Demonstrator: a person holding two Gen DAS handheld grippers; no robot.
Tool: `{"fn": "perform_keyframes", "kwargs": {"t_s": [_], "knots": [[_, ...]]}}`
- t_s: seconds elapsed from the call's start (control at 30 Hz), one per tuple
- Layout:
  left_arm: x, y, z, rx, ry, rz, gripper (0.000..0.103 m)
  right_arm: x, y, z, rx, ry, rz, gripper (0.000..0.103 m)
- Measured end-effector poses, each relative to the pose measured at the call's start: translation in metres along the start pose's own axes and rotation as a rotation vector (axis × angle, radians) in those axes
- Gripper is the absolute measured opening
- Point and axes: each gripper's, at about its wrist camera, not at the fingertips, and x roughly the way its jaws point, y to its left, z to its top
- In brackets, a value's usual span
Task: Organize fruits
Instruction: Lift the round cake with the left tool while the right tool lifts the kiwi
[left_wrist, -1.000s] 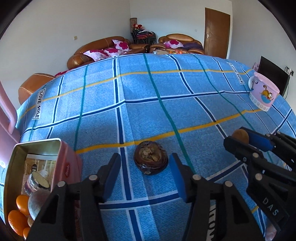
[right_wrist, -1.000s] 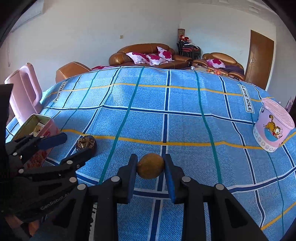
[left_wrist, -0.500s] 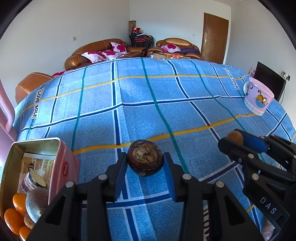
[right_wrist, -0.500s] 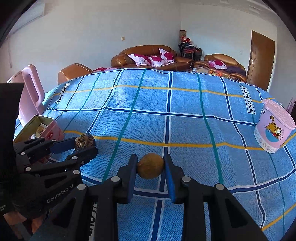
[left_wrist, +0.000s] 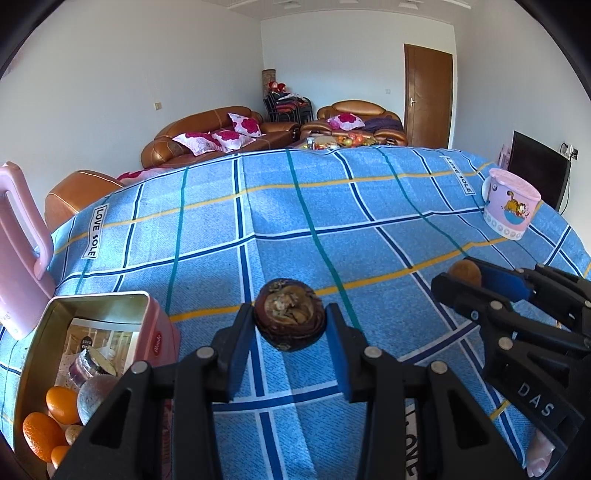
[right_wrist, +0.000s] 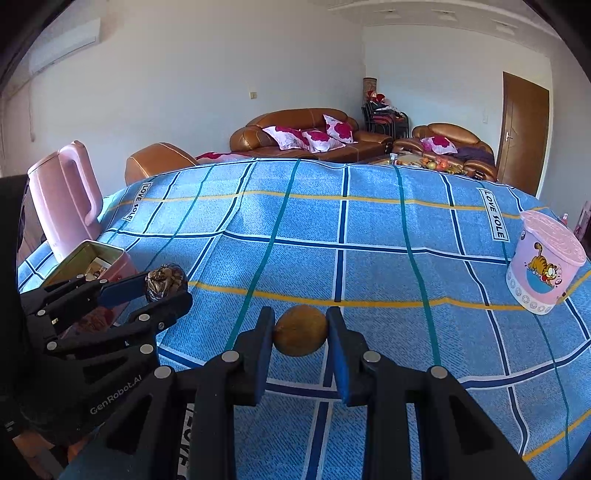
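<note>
The left gripper (left_wrist: 289, 325) has just closed its jaws on a dark brown shrivelled fruit (left_wrist: 289, 318), lifted over the bench with the blue checked cloth (left_wrist: 332, 206), just right of the open pink tin (left_wrist: 92, 332) that contains oranges (left_wrist: 61, 404); the right gripper (right_wrist: 300, 332), further right of the tin, clamps a round tan fruit (right_wrist: 300, 329).

A home living room is shown. Brown leather sofas (right_wrist: 310, 129) with pink flowered cushions (right_wrist: 314, 136) are ranged along the far white wall, and a wooden door (right_wrist: 522, 129) is set at the far right. A worktop is covered by a blue checked cloth (left_wrist: 332, 206). A pink cartoon cup (right_wrist: 543, 266) is stood at its right edge, a pink jug (right_wrist: 66, 192) at its left.
</note>
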Motion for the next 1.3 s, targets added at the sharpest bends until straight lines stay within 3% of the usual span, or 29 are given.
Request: {"fn": "perform_keyframes", "kwargs": {"t_s": [1.3], "knots": [[-0.031, 0.003, -0.009, -0.020, -0.125, 0.035, 0.041, -0.035, 0.003, -0.005, -0.016, -0.194, -0.012, 0.031]]}}
